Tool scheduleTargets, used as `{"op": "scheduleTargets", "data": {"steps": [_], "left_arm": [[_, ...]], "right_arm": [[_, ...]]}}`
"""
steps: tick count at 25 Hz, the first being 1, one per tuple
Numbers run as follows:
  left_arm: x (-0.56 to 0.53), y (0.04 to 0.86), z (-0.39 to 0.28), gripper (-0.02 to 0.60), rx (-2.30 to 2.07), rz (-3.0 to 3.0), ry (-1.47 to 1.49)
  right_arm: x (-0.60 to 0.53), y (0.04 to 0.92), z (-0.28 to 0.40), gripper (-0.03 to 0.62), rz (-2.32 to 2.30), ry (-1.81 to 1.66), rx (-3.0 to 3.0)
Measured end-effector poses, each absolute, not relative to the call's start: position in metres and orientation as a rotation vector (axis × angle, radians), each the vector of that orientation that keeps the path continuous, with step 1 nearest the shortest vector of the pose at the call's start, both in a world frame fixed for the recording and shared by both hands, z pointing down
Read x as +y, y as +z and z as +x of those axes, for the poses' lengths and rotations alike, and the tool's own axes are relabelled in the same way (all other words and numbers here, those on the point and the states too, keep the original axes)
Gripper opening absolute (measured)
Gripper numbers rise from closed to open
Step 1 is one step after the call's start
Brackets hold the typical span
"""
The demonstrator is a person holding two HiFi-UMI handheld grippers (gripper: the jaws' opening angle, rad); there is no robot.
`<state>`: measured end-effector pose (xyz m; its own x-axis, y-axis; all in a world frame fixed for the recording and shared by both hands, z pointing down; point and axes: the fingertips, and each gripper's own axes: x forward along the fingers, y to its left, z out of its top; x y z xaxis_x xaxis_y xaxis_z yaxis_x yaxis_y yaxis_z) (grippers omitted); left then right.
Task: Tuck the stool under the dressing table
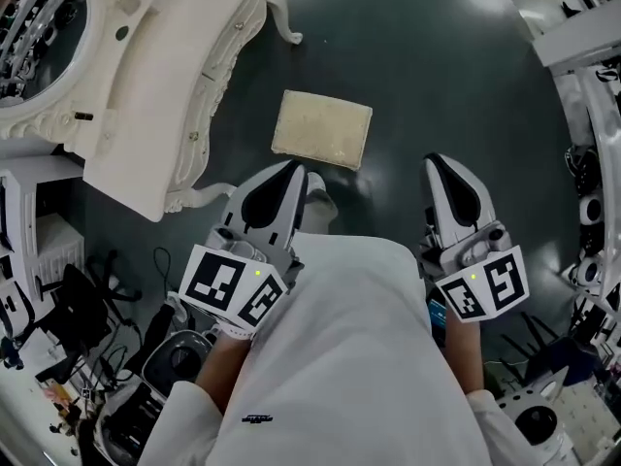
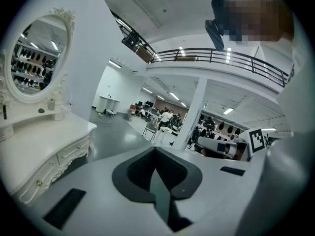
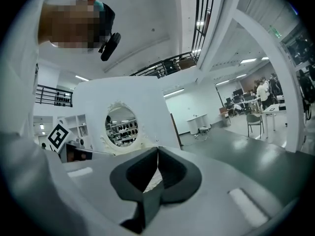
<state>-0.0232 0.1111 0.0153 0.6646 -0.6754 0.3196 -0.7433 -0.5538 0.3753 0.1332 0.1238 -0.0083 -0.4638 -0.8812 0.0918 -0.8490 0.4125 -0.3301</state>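
The stool, its cream cushion facing up, stands on the dark floor near the white dressing table, out from under it. My left gripper and right gripper hover short of it, each with its jaws pressed together and nothing between them.

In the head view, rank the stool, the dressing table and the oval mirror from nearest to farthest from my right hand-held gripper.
1. Stool, on the floor ahead and left of the right hand-held gripper.
2. Dressing table, farther left.
3. Oval mirror, at the picture's top-left corner.
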Motion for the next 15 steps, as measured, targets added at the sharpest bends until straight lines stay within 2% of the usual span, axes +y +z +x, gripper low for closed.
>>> {"op": "scheduleTargets", "data": {"steps": [6,15], "left_arm": [[0.056,0.023,-0.055,0.006,-1.052,2.358,0.156],[0.000,0.042,-0.045,0.006,-0.964,2.366,0.229]], "right_arm": [[0.070,-0.007,0.110,0.009,-1.656,-0.532,2.555],[0.037,0.020,0.122,0.009,-1.743,-0.611,2.516]]}}
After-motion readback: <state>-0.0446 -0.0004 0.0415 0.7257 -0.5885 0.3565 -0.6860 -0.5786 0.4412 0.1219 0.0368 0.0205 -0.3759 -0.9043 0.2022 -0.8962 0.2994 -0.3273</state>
